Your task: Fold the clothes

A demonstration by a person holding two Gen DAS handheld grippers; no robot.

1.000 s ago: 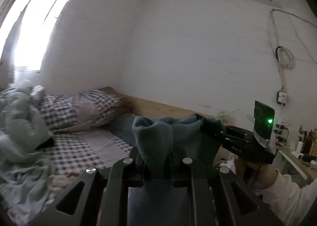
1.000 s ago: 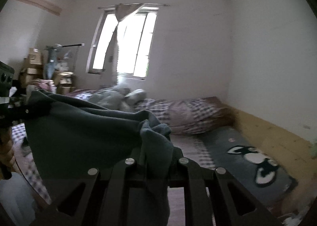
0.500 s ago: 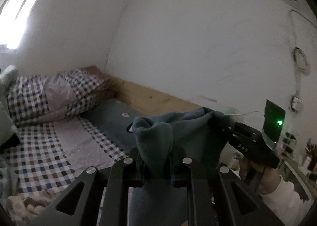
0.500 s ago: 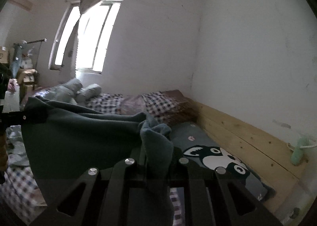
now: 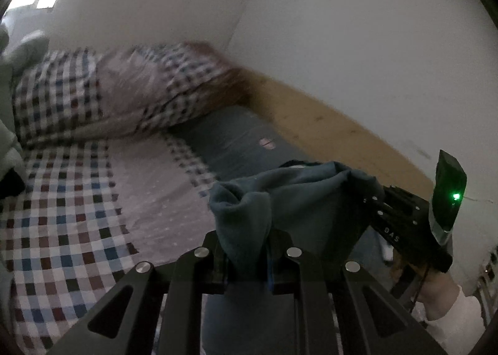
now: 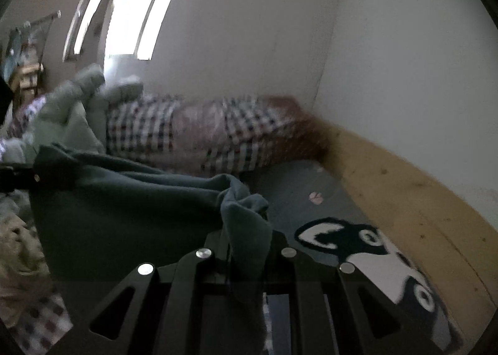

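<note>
A dark teal garment (image 5: pixel 298 196) hangs stretched between my two grippers above the bed. My left gripper (image 5: pixel 247 257) is shut on one bunched corner of it. My right gripper (image 6: pixel 246 249) is shut on the other corner; the cloth (image 6: pixel 124 208) spreads left from it toward the left gripper at the frame's left edge. In the left wrist view the right gripper's body (image 5: pixel 404 218) with a green light shows at the right, held by a hand in a white sleeve.
A bed with a checked sheet (image 5: pixel 62 215) lies below. A checked pillow (image 5: pixel 124 90) is at its head. A grey blanket with a dog print (image 6: pixel 373 249) lies along the wooden bed rail (image 6: pixel 420 199). A pale green quilt (image 6: pixel 68 115) is bunched at left.
Both grippers have tilted down and moved toward the bed, carrying the stretched garment with them. The window and upper wall have slid out of view. Both grips are unchanged.
</note>
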